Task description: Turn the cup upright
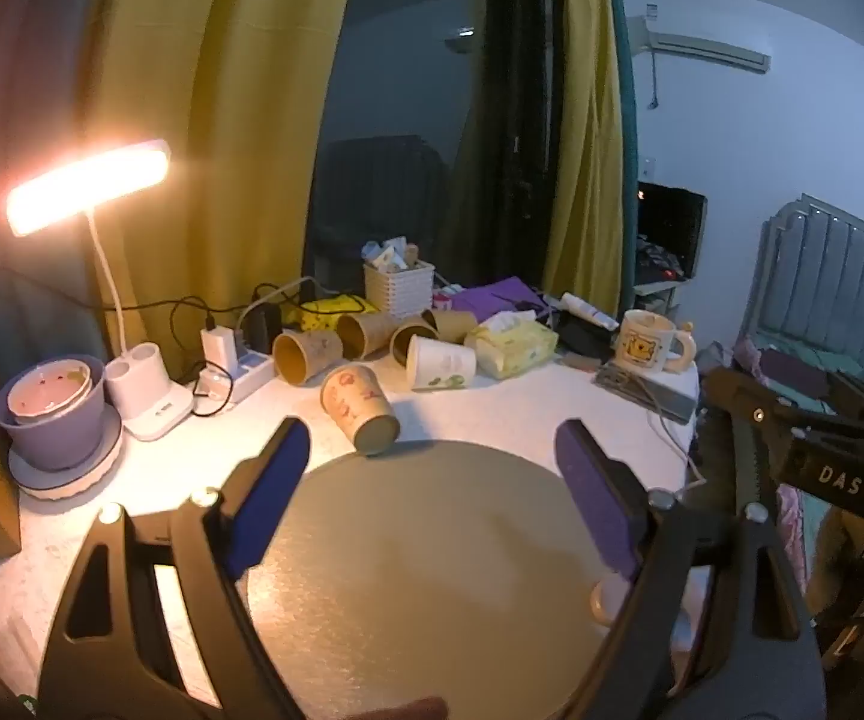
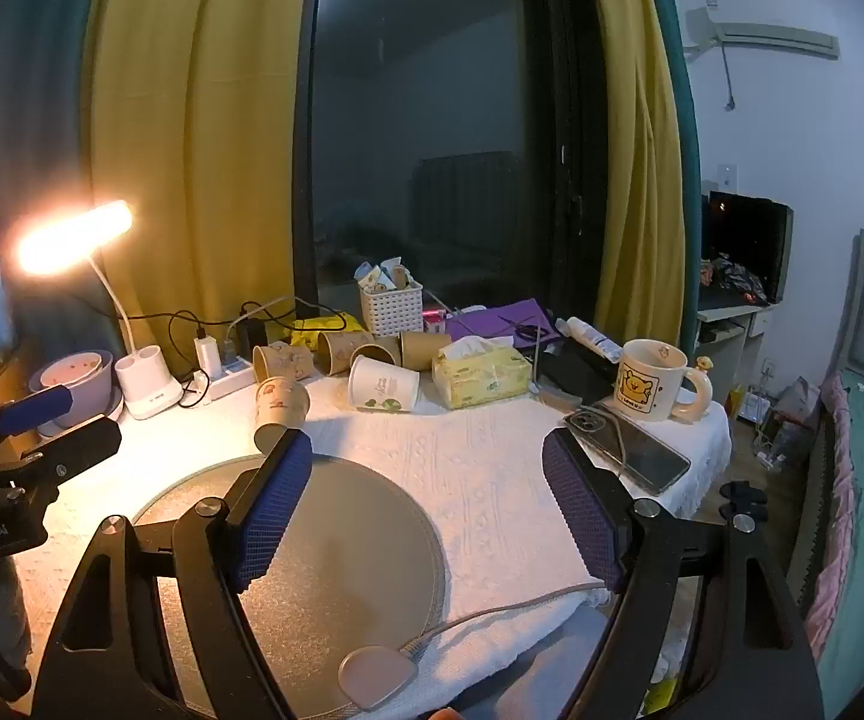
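Observation:
A brown printed paper cup [image 1: 359,408] lies on its side at the far edge of the round grey mat [image 1: 432,570], base toward me; it also shows in the right wrist view [image 2: 279,405]. A white paper cup [image 1: 439,363] lies on its side behind it, seen too in the right wrist view [image 2: 383,391]. Several brown cups [image 1: 366,333] lie tipped over further back. My left gripper [image 1: 435,450] is open and empty, above the mat, just short of the printed cup. My right gripper [image 2: 426,459] is open and empty over the mat's right edge.
A lit desk lamp [image 1: 87,186] and a purple bowl [image 1: 54,414] stand at the left. A tissue pack [image 2: 480,375], a yellow bear mug [image 2: 651,381], a phone [image 2: 627,450], a white basket [image 2: 390,306] and a power strip with cables [image 1: 240,369] crowd the table's back and right.

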`<state>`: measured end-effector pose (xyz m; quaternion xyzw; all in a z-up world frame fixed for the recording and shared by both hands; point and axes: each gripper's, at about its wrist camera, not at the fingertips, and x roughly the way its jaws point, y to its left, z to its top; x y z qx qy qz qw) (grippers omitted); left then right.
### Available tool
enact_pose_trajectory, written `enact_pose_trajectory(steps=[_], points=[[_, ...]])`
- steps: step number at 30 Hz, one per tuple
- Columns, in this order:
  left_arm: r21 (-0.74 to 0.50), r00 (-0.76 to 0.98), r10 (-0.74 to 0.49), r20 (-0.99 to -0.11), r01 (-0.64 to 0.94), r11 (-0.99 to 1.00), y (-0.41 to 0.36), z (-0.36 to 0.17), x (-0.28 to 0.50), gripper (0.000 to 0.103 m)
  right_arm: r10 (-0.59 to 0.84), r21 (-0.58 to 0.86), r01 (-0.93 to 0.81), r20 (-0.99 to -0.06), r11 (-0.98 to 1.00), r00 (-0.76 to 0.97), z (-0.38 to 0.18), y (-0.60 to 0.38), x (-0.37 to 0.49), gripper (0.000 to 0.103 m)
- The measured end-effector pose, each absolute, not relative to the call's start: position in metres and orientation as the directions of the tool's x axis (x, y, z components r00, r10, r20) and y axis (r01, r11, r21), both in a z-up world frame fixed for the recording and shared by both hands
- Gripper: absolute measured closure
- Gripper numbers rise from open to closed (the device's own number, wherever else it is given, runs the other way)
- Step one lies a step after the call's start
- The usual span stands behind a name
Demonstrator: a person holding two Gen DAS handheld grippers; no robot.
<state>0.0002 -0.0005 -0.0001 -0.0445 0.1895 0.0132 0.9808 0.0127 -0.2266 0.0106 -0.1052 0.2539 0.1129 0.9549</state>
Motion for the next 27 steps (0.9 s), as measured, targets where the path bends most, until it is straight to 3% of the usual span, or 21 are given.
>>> enact_pose_trajectory(steps=[11,18,27], points=[[-0.095,0.924,-0.039,-0.379,0.003,0.995,0.011,0.002,0.005,0.018,0.162,-0.144,-0.27,-0.512,0.952,0.844,0.011,-0.226,0.012,0.021],[-0.065,0.934,0.022,-0.358,-0.048,0.997,0.001,0.003,-0.001,0.018,0.161,-0.142,-0.267,-0.51,0.953,0.845,0.011,-0.226,0.012,0.021],[-0.094,0.935,0.001,-0.356,-0.037,0.995,0.008,0.002,-0.001,0.018,0.162,-0.141,-0.267,-0.51,0.953,0.845,0.011,-0.226,0.012,0.021]])
